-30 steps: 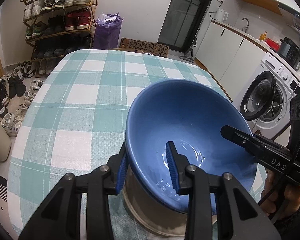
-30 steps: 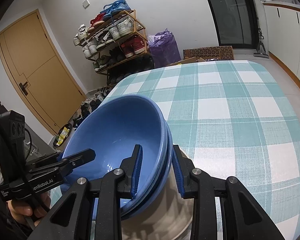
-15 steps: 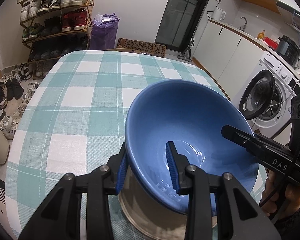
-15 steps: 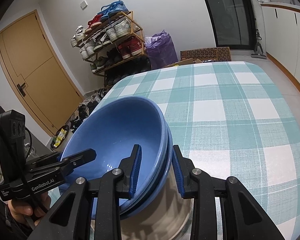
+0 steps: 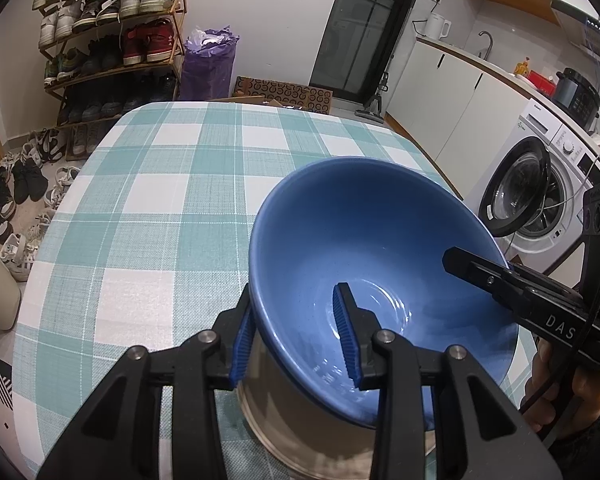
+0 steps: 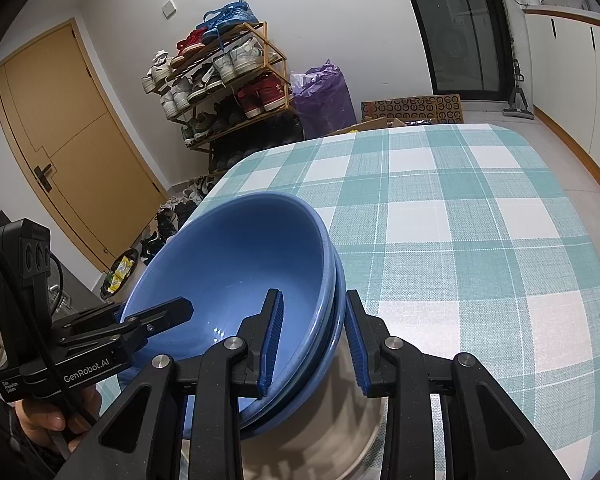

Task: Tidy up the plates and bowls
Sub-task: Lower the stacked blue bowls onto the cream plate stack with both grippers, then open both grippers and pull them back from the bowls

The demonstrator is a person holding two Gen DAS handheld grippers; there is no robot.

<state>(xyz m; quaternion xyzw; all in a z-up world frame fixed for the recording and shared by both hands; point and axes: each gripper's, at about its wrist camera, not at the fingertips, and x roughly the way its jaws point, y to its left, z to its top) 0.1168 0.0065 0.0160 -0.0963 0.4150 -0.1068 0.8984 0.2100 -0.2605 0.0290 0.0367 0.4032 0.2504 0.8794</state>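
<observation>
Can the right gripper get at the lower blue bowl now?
Probably yes: the right gripper straddles both stacked rims, with one finger outside the lower blue bowl; nothing stands between.

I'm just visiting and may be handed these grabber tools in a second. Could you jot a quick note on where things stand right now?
Left gripper: fingers straddle the near rim of the blue bowls, one inside, one outside.
Right gripper: fingers straddle the opposite rim the same way; whether either pair actually pinches is unclear.
The right wrist view shows two nested blue bowls, tilted, over a pale grey dish on the checked tablecloth; contact with the dish is unclear.
Done: bowls stacked together.
Left: probably settle the stack level, then let go. No other plates are in view.
</observation>
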